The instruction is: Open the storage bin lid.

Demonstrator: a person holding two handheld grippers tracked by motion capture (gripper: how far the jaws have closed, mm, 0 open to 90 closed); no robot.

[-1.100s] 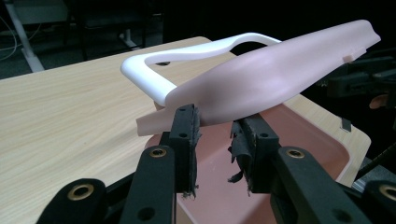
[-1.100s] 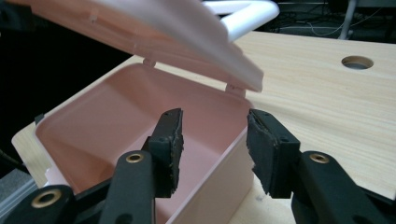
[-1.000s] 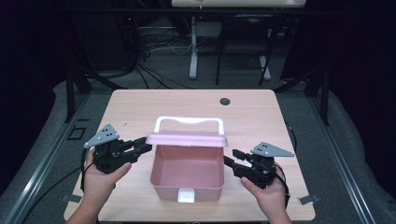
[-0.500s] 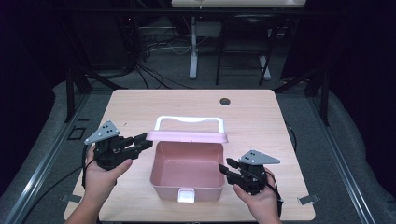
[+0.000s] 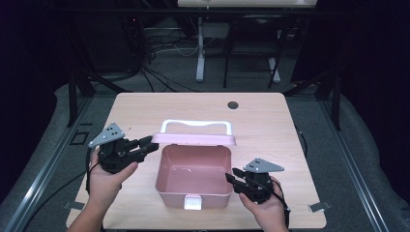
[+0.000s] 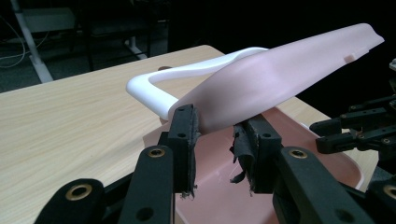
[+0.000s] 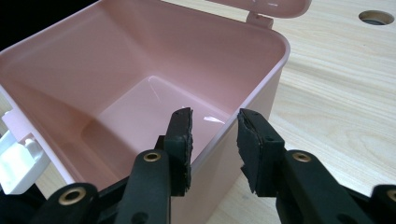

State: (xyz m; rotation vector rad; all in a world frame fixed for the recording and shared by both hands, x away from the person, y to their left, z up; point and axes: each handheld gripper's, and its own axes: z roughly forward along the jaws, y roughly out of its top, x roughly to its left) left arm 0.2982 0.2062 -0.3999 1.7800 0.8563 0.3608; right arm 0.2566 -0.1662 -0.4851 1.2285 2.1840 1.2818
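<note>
With the left gripper [image 5: 151, 144] apparently pinching the raised lid [image 5: 193, 139] and the right gripper [image 5: 232, 177] just closing, jaws not yet pressing, astride the box wall [image 7: 252, 95], the lid could slip shut.

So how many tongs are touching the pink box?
2. The left tongs hold the open lid at its left end; the right tongs straddle the box wall near its front right corner.

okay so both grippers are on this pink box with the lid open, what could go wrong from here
1. The left gripper has only a corner of the raised lid between its jaws; the lid could slip out and drop shut.
2. The right gripper straddles the thin side wall of the box, and its jaws have just been closing; a hard squeeze might flex the wall or tip the empty box.
3. A falling lid could strike the right gripper.
</note>
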